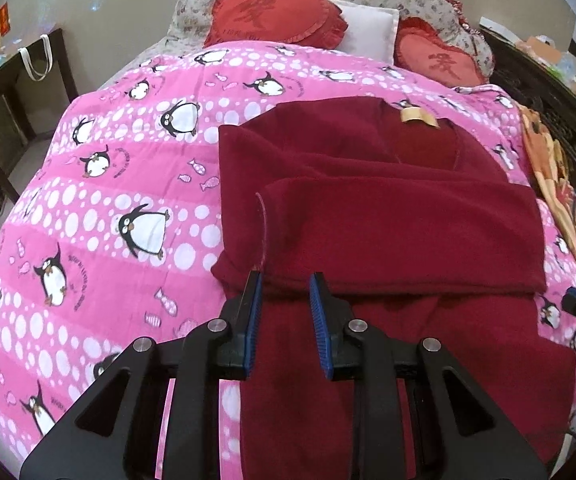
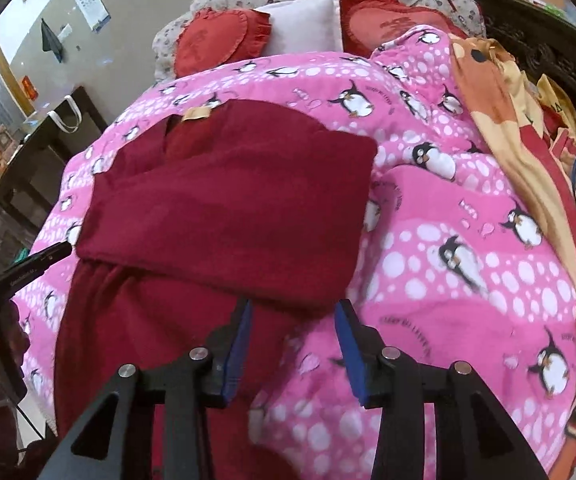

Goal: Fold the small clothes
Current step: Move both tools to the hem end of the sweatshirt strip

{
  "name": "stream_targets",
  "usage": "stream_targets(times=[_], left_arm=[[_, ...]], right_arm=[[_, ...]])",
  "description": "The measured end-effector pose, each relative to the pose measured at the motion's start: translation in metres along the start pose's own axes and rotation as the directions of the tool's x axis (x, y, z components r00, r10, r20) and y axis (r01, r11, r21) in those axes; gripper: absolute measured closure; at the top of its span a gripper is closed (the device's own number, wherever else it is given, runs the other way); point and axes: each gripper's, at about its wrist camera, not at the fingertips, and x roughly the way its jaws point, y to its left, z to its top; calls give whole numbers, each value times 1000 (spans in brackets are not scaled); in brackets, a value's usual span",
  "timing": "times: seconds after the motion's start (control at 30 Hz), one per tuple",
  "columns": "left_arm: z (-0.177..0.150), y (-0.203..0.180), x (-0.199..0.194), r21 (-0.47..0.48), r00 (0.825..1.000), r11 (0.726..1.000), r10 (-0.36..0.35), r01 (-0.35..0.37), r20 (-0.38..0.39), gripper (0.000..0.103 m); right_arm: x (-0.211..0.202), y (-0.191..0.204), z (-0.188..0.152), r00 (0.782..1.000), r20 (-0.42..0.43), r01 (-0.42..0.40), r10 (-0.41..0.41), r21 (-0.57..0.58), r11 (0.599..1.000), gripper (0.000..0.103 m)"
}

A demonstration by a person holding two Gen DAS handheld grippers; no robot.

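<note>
A dark red fleece top [image 1: 388,220] lies flat on the pink penguin quilt [image 1: 107,200], a tan label [image 1: 418,117] at its collar on the far side. A sleeve is folded across the body, and its lower edge lies just beyond my left gripper [image 1: 286,280]. That gripper hovers over the near left part of the top, its blue pads apart with nothing pinched. My right gripper [image 2: 294,305] stands open over the near right edge of the top [image 2: 227,208], where red cloth meets the quilt [image 2: 468,280]. A hand holds the left gripper [image 2: 19,272] at the left edge of the right wrist view.
Two red heart cushions [image 1: 275,16] and a white pillow [image 1: 368,28] sit at the head of the bed. An orange patterned cloth [image 2: 500,120] lies along the quilt's right side, beside dark carved wood [image 1: 548,112]. A dark table [image 1: 19,80] with a white bag stands to the left.
</note>
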Motion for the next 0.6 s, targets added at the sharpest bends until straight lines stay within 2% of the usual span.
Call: stream_targets(times=[0.13,0.23,0.37,0.5,0.6], left_arm=[[-10,0,-12,-3,1000,1000,-15,15,-6,80],[-20,0,-22,-3,1000,1000,-27,27,-13,80],[-41,6,-36,-26,994,994,-106,105,-41,80],[-71,16,-47,-54,985,989,-142,138,-96,79],[-100,24,-54,-80,976,986,-160,149,-148,62]], right_arm=[[0,2,-14,1000,-24,13,-13,-1,1000,61],[-3,-5,-25,999,-39,4,-3,30,1000,57],[-18,-14,-42,999,-38,5,-3,44,999,55],[-33,-22,-60,999,-50,11,-9,38,999,50],[-42,-29,-74,998,-60,-18,21,51,999,48]])
